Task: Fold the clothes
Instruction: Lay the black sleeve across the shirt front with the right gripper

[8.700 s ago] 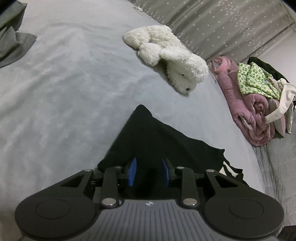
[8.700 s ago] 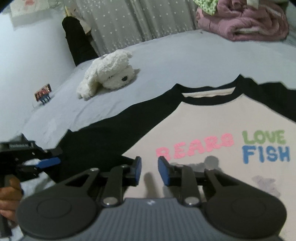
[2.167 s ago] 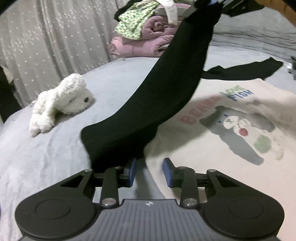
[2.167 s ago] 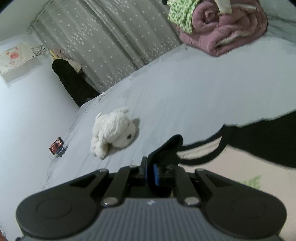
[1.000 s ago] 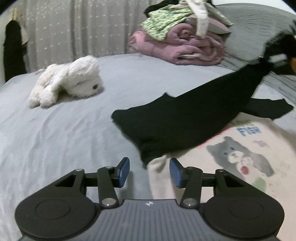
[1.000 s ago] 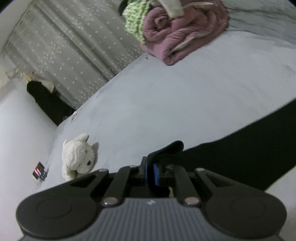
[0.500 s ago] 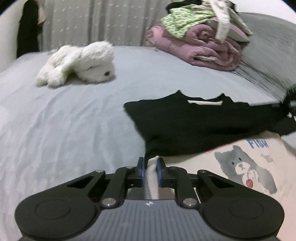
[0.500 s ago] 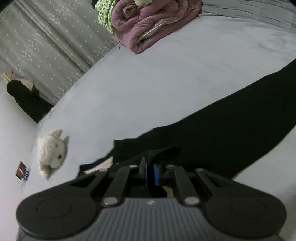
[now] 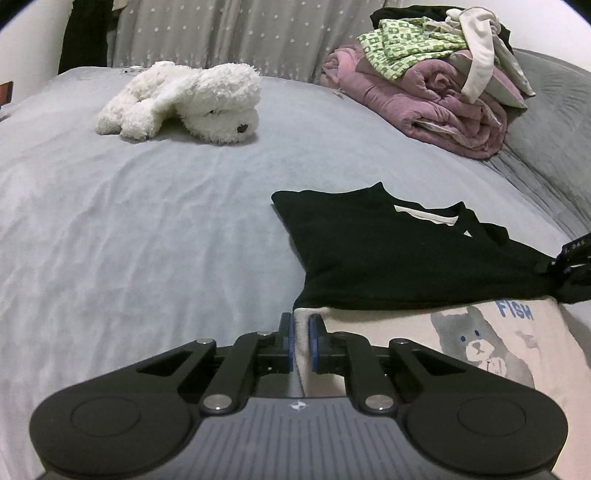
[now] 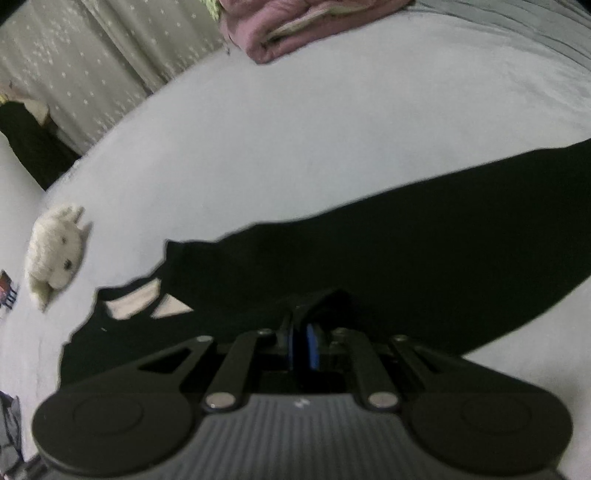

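Note:
A cream T-shirt (image 9: 480, 332) with black sleeves and a bear print lies on the grey bed. Its black sleeve (image 9: 388, 254) is folded across the chest. My left gripper (image 9: 300, 341) is shut on the shirt's cream side edge, near the bed. My right gripper (image 10: 301, 345) is shut on the black sleeve's end (image 10: 321, 299), low over the shirt; it also shows at the right edge of the left wrist view (image 9: 572, 266). The other black sleeve (image 10: 443, 240) stretches to the right.
A white plush dog (image 9: 184, 101) lies on the bed (image 9: 147, 240) at the back left. A pile of pink quilt and clothes (image 9: 436, 85) sits at the back right. A dotted grey curtain (image 9: 221, 33) hangs behind.
My right gripper carried the black sleeve down and across the shirt's chest. My left gripper closed on the cream side edge about half a second ago and holds it.

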Tool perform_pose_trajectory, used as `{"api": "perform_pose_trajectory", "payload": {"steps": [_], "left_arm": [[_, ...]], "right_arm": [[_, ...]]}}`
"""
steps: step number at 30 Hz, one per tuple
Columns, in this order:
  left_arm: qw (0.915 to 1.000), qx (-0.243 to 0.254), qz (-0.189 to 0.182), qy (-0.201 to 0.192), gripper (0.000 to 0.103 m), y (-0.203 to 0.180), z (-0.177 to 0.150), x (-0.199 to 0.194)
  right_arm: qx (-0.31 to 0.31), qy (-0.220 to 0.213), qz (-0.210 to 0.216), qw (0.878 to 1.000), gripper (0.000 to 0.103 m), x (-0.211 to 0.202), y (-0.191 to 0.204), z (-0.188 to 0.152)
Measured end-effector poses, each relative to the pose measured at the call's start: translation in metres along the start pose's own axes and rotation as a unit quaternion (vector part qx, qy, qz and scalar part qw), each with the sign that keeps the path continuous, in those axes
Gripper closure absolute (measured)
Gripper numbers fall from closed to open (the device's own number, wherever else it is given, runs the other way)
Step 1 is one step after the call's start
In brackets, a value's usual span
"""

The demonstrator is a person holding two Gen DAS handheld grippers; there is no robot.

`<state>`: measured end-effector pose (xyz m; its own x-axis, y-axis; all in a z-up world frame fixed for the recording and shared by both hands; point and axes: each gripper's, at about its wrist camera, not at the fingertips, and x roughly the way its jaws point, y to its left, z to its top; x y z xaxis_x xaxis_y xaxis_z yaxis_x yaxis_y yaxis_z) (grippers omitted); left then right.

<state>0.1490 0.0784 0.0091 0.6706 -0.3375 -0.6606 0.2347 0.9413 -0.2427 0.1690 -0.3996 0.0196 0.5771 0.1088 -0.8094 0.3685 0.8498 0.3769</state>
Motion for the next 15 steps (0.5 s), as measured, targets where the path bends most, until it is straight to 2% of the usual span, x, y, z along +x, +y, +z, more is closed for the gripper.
{"api": "perform_pose_trajectory", "payload": {"steps": [2,3,4,6,10,12,14,15], "left_arm": [[1.0,0.007,0.0,0.0,0.092,-0.001,0.0,0.0],[0.9999,0.01,0.0,0.0,0.092,-0.002,-0.001,0.0],[0.9999,0.014,-0.001,0.0,0.092,-0.002,-0.001,0.0],[0.9998,0.019,-0.005,0.0,0.092,-0.002,-0.001,0.0],[0.9998,0.019,-0.006,0.003,0.092,-0.001,0.0,0.0],[0.9998,0.019,-0.003,0.006,0.092,-0.003,0.0,-0.001],[0.9998,0.018,-0.001,0.01,0.092,-0.003,0.0,-0.002],[0.9998,0.017,-0.001,0.011,0.092,-0.003,0.0,-0.002]], "right_arm": [[0.019,-0.007,0.013,1.0,0.084,-0.003,-0.008,-0.003],[0.03,-0.011,0.022,0.999,0.072,-0.005,-0.013,-0.004],[0.035,-0.011,0.026,0.999,0.07,-0.005,-0.017,-0.006],[0.034,-0.01,0.024,0.999,0.07,-0.005,-0.022,-0.01],[0.058,-0.024,0.054,0.997,0.072,-0.013,-0.034,-0.013],[0.043,-0.026,0.035,0.998,0.086,-0.013,-0.032,-0.013],[0.03,-0.027,0.031,0.999,0.09,-0.013,-0.028,-0.014],[0.033,-0.029,0.04,0.998,0.088,-0.016,-0.027,-0.015]]}}
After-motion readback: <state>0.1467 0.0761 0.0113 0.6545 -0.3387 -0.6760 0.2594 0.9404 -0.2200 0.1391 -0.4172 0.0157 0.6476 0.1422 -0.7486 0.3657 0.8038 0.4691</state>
